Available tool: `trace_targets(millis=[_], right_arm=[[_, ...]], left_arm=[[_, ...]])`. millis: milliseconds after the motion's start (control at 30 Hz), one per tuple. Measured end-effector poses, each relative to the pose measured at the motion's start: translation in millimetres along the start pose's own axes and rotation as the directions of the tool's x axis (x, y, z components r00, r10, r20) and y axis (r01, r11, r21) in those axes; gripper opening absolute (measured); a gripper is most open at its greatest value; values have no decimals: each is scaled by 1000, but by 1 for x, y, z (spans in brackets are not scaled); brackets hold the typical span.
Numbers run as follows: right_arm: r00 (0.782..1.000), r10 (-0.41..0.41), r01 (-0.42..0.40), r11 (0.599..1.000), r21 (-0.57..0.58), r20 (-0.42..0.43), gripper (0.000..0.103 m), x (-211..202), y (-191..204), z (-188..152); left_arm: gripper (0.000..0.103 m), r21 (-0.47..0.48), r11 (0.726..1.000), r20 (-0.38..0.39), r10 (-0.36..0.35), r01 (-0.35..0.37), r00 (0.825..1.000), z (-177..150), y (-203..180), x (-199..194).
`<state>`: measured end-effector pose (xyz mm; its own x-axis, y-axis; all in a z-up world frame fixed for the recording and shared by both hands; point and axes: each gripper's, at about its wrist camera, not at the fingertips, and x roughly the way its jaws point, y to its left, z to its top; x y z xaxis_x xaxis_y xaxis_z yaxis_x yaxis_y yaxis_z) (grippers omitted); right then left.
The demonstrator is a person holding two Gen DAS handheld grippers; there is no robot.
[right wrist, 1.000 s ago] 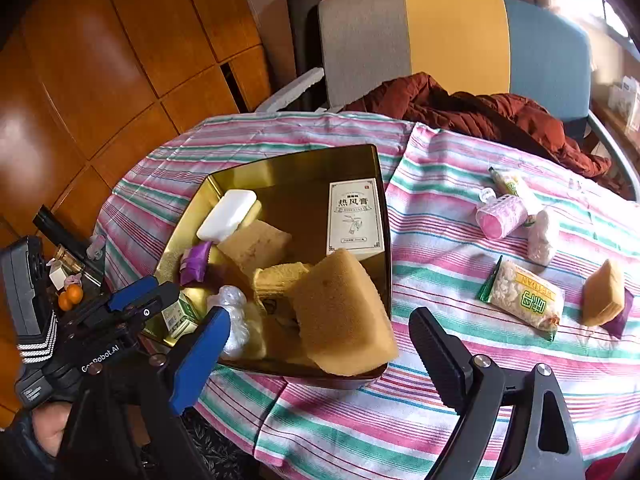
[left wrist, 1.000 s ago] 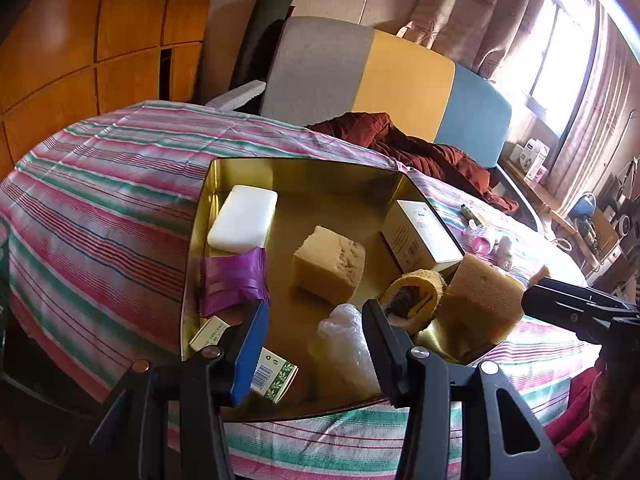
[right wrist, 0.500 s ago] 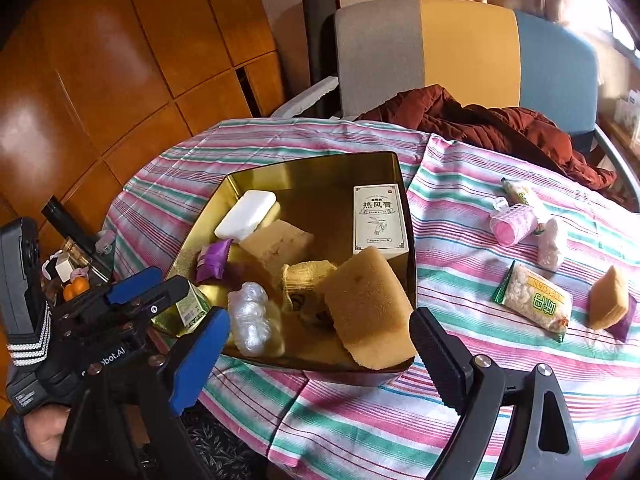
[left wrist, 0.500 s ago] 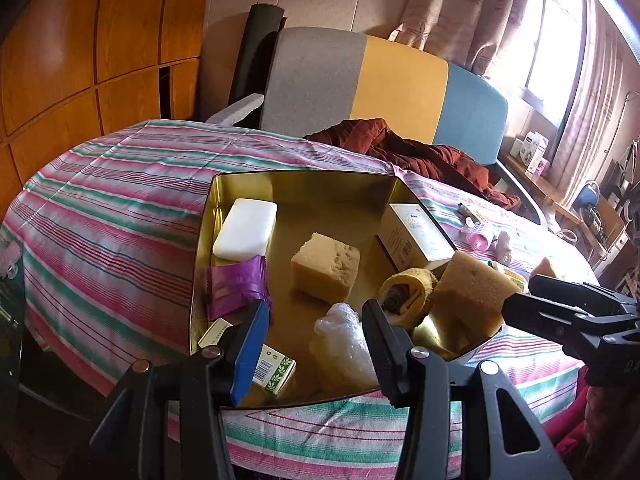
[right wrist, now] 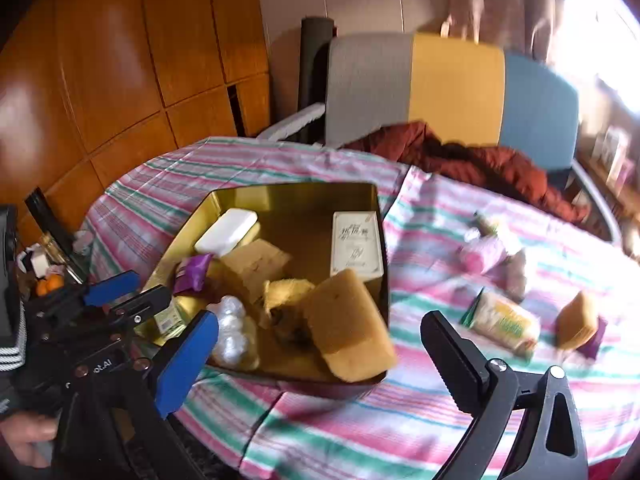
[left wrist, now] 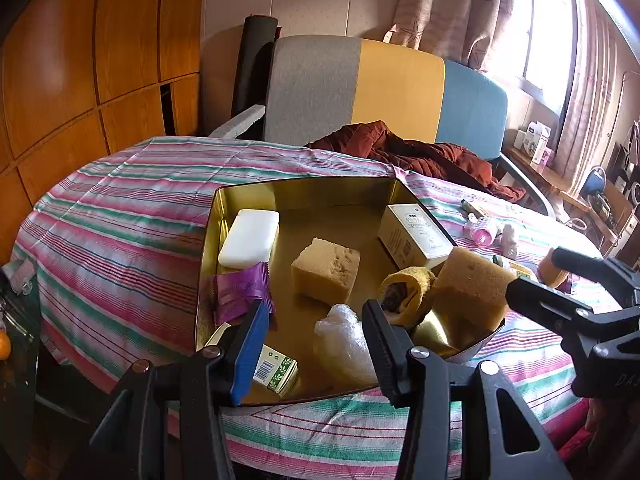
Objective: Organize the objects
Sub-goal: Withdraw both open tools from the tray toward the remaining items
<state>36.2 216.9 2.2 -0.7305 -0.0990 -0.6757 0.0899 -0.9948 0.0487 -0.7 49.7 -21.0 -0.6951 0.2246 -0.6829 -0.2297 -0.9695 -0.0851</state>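
Nearest, the left gripper (left wrist: pixel 312 332) stands narrowly parted with nothing between its blue and black fingers; it hangs over the near edge of the shallow gold metal tin (left wrist: pixel 304 190), apart from the contents. The right gripper (right wrist: pixel 320 348) is spread wide, its jaws having just been opening, and it grips nothing; the large tan sponge block (right wrist: pixel 348 332) shows in the gap between the fingers but lies in the tin, clear of both pads.

The tin sits on the round table's pink, green and white striped cloth (left wrist: pixel 120 216). At its near edge lie a small green-and-white carton with a barcode (left wrist: pixel 276 370) and a crumpled clear plastic wad (left wrist: pixel 340 340). At the near right corner the large tan sponge block leans on the rim, beside a rolled yellow cloth (left wrist: pixel 408 286). Further in are a purple foil wrapper (left wrist: pixel 240 294) at left and a pale yellow sponge cube (left wrist: pixel 326 270) at centre. Farthest in the tin are a white soap bar (left wrist: pixel 250 238) at left and a cream printed box (left wrist: pixel 412 236) against the right wall.

Right of the tin, on the cloth, lie a yellow-green snack packet (right wrist: pixel 504 322), a small orange sponge (right wrist: pixel 578 320) and a pink cylindrical container (right wrist: pixel 482 254). Beyond the table stands a grey, yellow and blue chair back (left wrist: pixel 384 92) with a rust-red garment (left wrist: pixel 420 156) on it.
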Motion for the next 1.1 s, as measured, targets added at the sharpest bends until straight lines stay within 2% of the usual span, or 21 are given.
trace_targets(millis=[133, 233, 333, 433, 667, 867, 1100], right_arm=[[995, -82, 84, 996, -40, 49, 103, -3, 2, -1], [990, -128, 130, 991, -30, 53, 103, -1, -4, -2], [995, -96, 95, 995, 17, 31, 102, 2, -19, -5], [995, -86, 83, 995, 53, 44, 102, -1, -33, -10], [992, -128, 127, 982, 144, 0, 102, -3, -74, -16], [976, -216, 219, 944, 248, -40, 103, -14, -138, -15], [937, -338, 343, 852, 396, -84, 103, -31, -236, -22]], left_arm=[[49, 22, 1000, 14, 7, -7, 1000, 1, -6, -3], [49, 45, 999, 24, 7, -8, 1000, 2, -11, -5], [49, 60, 998, 23, 7, -8, 1000, 2, -17, -6], [49, 74, 997, 25, 2, -3, 1000, 3, -21, -6], [49, 109, 993, 32, -41, 37, 999, 6, -33, -9], [49, 143, 987, 19, -77, 74, 997, 7, -46, -8], [49, 200, 972, 9, -128, 124, 992, 14, -70, -7]])
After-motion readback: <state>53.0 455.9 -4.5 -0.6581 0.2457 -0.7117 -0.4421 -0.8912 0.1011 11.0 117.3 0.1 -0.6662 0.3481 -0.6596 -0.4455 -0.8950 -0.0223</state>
